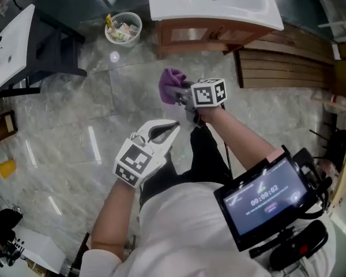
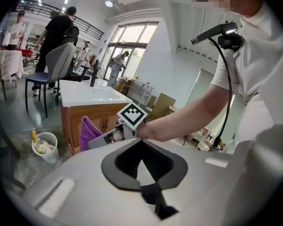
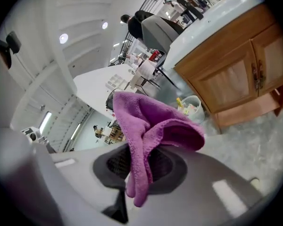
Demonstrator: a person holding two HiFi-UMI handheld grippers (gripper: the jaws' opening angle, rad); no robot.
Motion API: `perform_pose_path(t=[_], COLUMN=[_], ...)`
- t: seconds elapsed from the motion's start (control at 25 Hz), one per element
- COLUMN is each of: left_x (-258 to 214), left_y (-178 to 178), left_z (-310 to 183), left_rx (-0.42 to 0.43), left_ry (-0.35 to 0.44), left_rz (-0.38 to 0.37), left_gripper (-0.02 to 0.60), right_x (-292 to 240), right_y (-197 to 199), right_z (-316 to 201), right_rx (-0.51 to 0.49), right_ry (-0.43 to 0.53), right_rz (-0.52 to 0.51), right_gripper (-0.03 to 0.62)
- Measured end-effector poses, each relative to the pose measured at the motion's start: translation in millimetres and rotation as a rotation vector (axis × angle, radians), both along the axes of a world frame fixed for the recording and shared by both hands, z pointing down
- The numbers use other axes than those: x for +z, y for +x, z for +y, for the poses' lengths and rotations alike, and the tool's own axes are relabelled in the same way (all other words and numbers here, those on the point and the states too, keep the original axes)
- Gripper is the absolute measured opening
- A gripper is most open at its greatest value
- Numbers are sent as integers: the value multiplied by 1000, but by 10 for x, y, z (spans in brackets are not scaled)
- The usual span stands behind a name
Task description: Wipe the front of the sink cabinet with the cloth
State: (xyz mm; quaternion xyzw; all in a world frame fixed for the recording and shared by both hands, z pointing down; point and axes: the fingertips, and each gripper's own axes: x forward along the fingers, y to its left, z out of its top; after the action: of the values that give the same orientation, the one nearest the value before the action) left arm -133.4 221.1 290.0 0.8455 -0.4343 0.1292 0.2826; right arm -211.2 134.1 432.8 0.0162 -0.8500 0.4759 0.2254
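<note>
The sink cabinet (image 1: 210, 34) is wooden with a white basin top (image 1: 213, 2) and stands at the far side of the marble floor. My right gripper (image 1: 181, 94) is shut on a purple cloth (image 1: 172, 85), held in the air short of the cabinet front. In the right gripper view the cloth (image 3: 146, 126) drapes out of the jaws, and the cabinet doors (image 3: 236, 79) lie ahead to the right. My left gripper (image 1: 161, 133) hangs lower and nearer to me, shut with nothing in it. The left gripper view shows the cloth (image 2: 88, 132) in front of the cabinet (image 2: 92, 117).
A white mesh wastebasket (image 1: 123, 27) with litter stands left of the cabinet. A slatted wooden panel (image 1: 282, 62) lies right of it. A white table (image 1: 8, 45) and dark chair sit at the far left. A screen (image 1: 271, 198) hangs at my chest. People stand far off.
</note>
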Motion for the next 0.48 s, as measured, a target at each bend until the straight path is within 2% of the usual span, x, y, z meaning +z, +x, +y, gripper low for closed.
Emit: perform_pose_path(t=[0.2,0.48], left_x=[179,503], left_y=[-32,104], left_z=[-645,-1374], left_rx=[-114,-126], left_ry=[23,7], left_rz=[56,73], left_gripper=[3,3], right_x=[566,1027], right_y=[-454,-893], right_z=[-727,-1547], right_rx=[-9,-1], right_ry=[-91,-141], right_rz=[-26,-56], right_gripper=[61,60])
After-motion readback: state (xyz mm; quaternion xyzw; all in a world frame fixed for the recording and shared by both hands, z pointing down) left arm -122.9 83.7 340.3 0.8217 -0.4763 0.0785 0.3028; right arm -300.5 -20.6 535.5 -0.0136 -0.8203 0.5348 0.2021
